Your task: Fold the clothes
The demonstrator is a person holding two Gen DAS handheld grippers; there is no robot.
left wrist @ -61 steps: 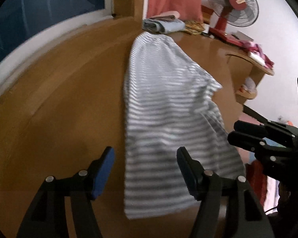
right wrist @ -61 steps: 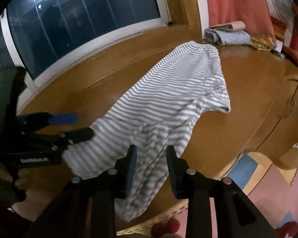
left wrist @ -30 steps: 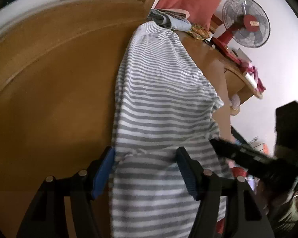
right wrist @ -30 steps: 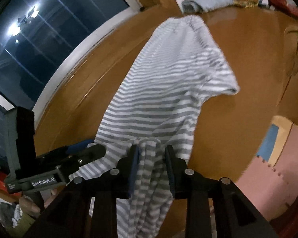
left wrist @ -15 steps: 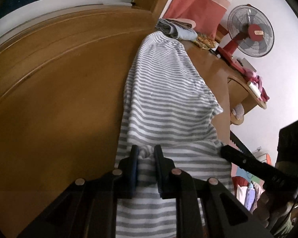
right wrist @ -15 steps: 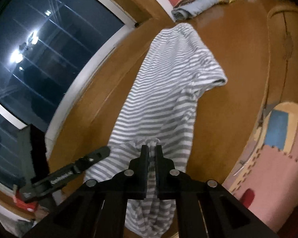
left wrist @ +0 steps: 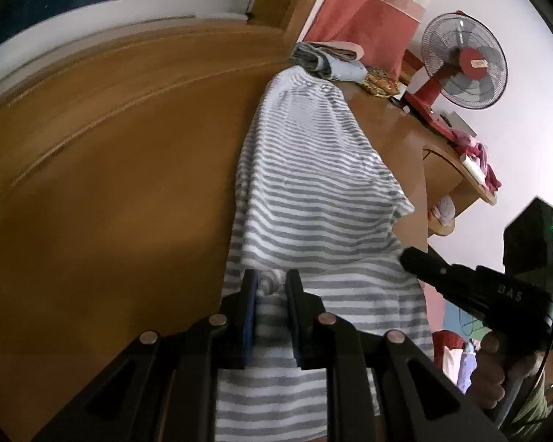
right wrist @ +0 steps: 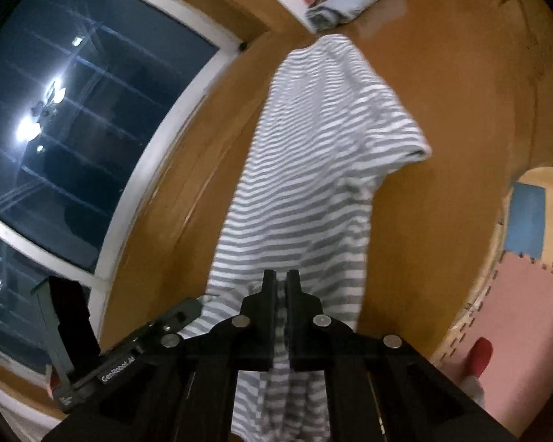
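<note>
Polished brown wood forms a wide table point(left wrist: 103, 191) beneath a dark night window point(right wrist: 73, 129). Lying lengthwise along the table is a grey-and-white striped shirt point(left wrist: 313, 191), its far end near a small stack of folded clothes point(left wrist: 328, 62) and its near end hanging over the table edge. One short sleeve point(right wrist: 405, 143) sticks out to the right. The left gripper point(left wrist: 271, 283) is clamped on a bunched pinch of the shirt's near end, fabric squeezed between its fingers. The right gripper point(right wrist: 281, 280) is likewise closed tight on the shirt's near end, striped cloth hanging below it. A red table fan point(left wrist: 461, 62) stands at the far right corner. Pink and blue foam mats point(right wrist: 527, 258) cover the floor beside the table.
</note>
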